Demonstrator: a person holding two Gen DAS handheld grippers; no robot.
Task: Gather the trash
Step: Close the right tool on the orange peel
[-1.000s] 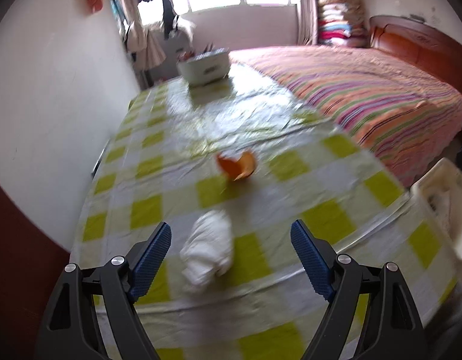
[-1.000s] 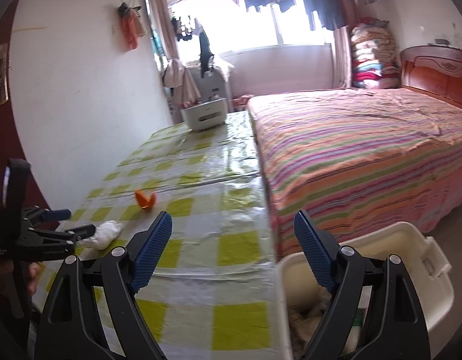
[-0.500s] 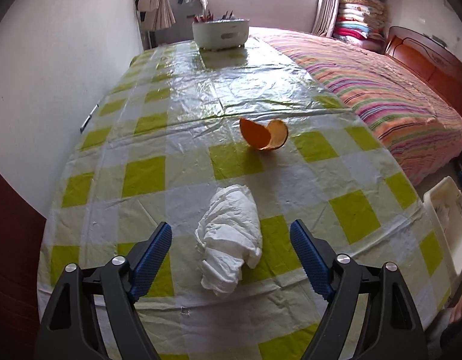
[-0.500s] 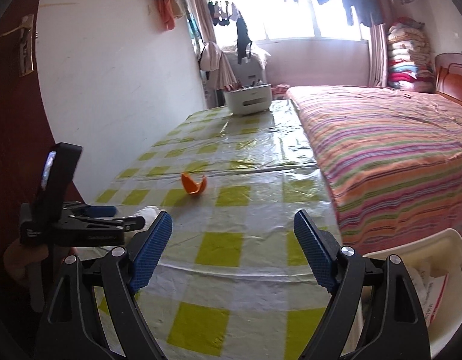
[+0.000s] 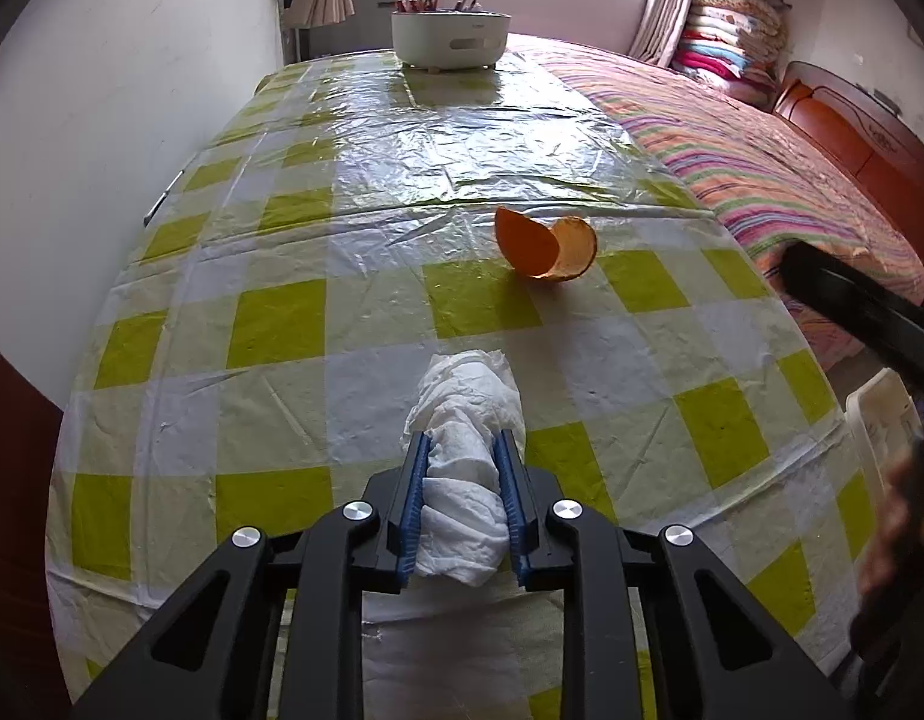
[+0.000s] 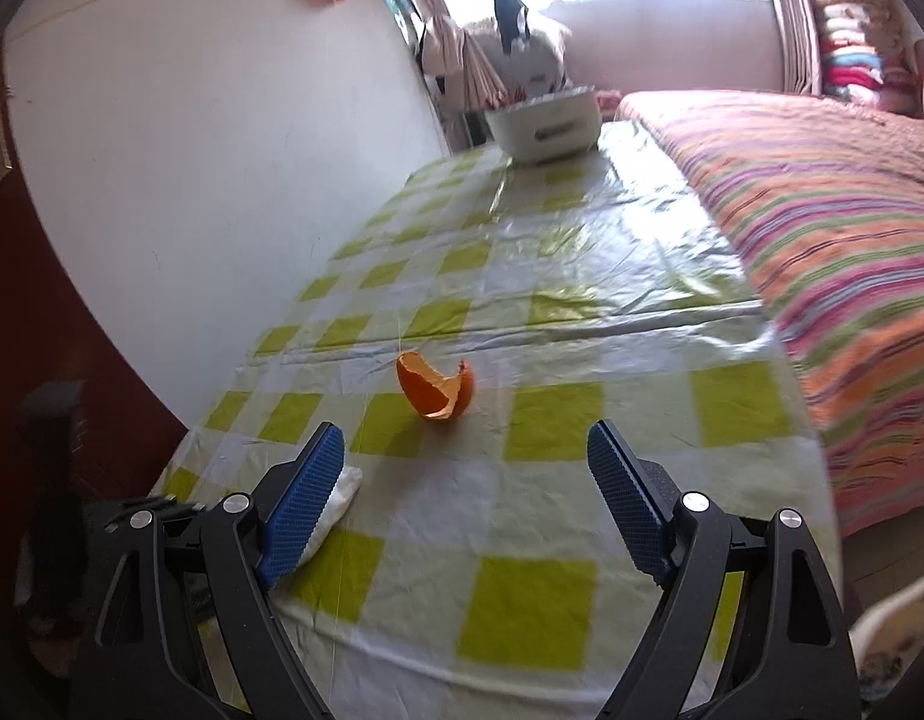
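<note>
On the left, the left tool (image 5: 462, 450) has just been closing and now pinches a crumpled white tissue (image 5: 465, 420) between its blue pads; the tissue's long axis runs straight ahead along the fingers, its near end bulging out behind the pads, its far end lying on the checked desk (image 5: 270, 324); ahead of this tool and a little to its right, apart from the tissue, sits a curled orange peel (image 5: 546, 249). To the right, the right tool (image 6: 465, 501) hangs with its fingers spread wide and nothing between them; the same peel lies ahead of it, slightly left of its centre line, so this free tool looks the better placed to take it; a white bin (image 5: 879, 414) stands at the desk's right edge.
</note>
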